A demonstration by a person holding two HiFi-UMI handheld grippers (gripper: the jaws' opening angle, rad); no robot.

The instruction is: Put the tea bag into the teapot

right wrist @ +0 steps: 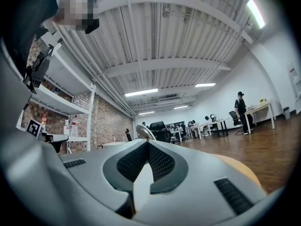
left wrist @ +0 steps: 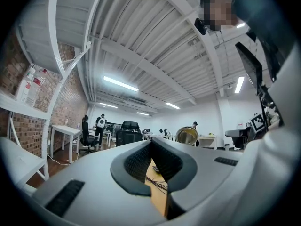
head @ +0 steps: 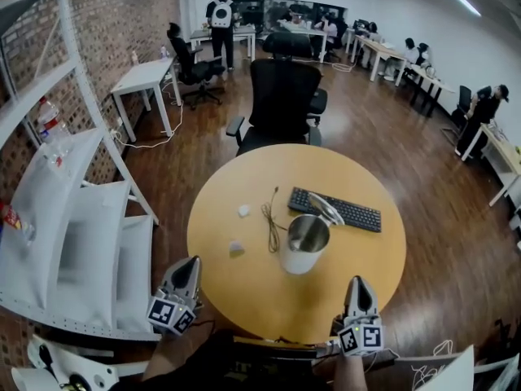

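On the round wooden table (head: pixel 244 292) stands a metal teapot (head: pixel 304 243), its lid (head: pixel 326 208) tipped open at the back. A small pale tea bag (head: pixel 236 248) lies to the teapot's left, and a second small white piece (head: pixel 244 211) lies farther back. My left gripper (head: pixel 190 264) hovers at the table's near left edge, jaws shut and empty. At the near right edge my right gripper (head: pixel 359 283) is also shut with nothing in it. The left gripper view shows its closed pads (left wrist: pixel 150 143) and the teapot (left wrist: pixel 186 135) beyond; the right gripper (right wrist: pixel 148 144) is closed too.
A black keyboard (head: pixel 334 208) lies behind the teapot, and a thin dark cable (head: pixel 271 221) runs between the teapot and the tea bags. A black office chair (head: pixel 282 104) stands at the table's far side. White shelving (head: pixel 81 226) is close on the left.
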